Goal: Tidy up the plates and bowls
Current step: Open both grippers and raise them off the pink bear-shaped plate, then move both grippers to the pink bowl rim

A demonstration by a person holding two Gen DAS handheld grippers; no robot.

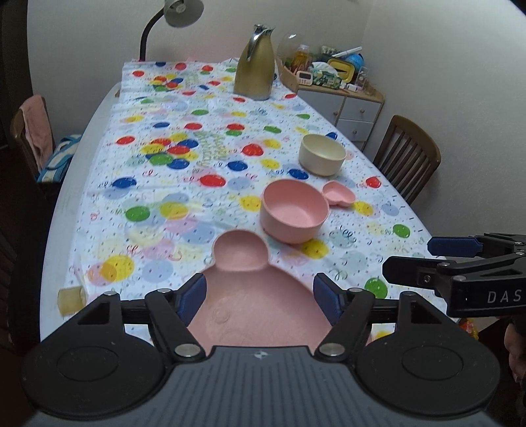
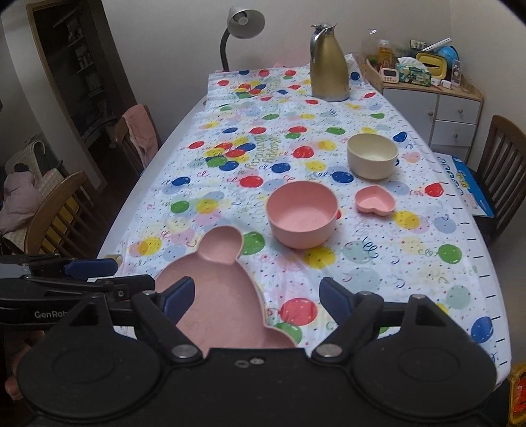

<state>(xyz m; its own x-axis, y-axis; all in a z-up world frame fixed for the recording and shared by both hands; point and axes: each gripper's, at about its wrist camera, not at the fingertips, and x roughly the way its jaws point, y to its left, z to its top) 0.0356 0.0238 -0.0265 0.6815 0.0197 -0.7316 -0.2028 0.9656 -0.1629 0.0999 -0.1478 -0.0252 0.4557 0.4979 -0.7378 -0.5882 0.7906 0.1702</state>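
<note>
A pink bear-shaped divided plate [image 1: 253,295] [image 2: 217,282] lies on the table's near edge. My left gripper [image 1: 259,297] is open and hovers just above it, jaws spread wide. My right gripper [image 2: 256,297] is open over the plate's right side; it also shows in the left wrist view [image 1: 460,259]. Beyond the plate stand a pink bowl [image 1: 292,213] [image 2: 302,213], a small pink heart-shaped dish [image 1: 338,193] [image 2: 374,200] and a cream bowl [image 1: 322,154] [image 2: 371,154]. The left gripper's fingers [image 2: 88,266] show at the left of the right wrist view.
A balloon-print tablecloth [image 1: 184,184] [image 2: 394,262] covers the table. A gold thermos jug [image 1: 254,65] [image 2: 328,65] and a desk lamp [image 1: 177,16] [image 2: 240,26] stand at the far end. Chairs [image 1: 407,157] [image 2: 59,213] flank the table. A cluttered cabinet [image 2: 437,98] stands far right.
</note>
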